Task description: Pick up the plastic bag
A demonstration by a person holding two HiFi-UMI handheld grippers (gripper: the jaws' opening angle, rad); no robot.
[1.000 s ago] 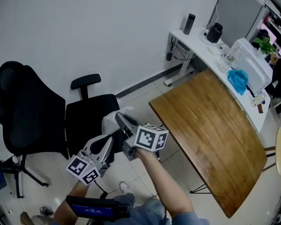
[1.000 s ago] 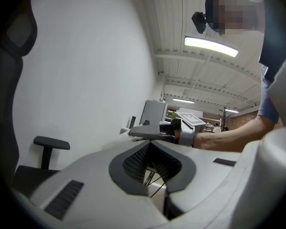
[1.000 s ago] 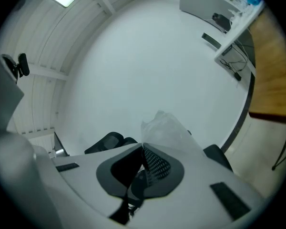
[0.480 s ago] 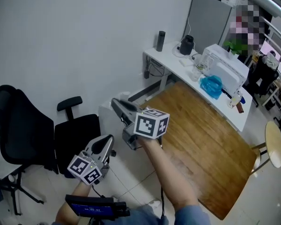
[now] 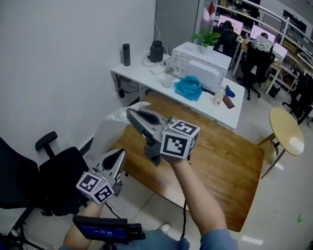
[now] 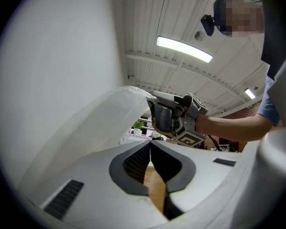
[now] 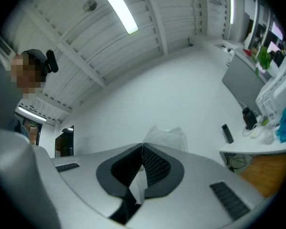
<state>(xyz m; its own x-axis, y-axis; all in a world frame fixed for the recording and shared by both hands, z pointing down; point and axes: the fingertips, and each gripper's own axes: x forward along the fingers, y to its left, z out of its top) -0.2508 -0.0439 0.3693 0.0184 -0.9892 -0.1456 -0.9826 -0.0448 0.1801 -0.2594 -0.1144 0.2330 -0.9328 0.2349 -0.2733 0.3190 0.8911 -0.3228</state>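
Right tongs (image 5: 131, 113) clamp plastic bag (image 5: 107, 132) near wooden table (image 5: 219, 158) and white desk (image 5: 143, 73).

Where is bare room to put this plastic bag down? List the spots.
The wooden table is bare all over. It is bordered by the crowded white desk behind it and by the round stool at right, which is also bare.

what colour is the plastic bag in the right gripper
Translucent whitish, almost see-through; the plastic bag shows best in the head view.
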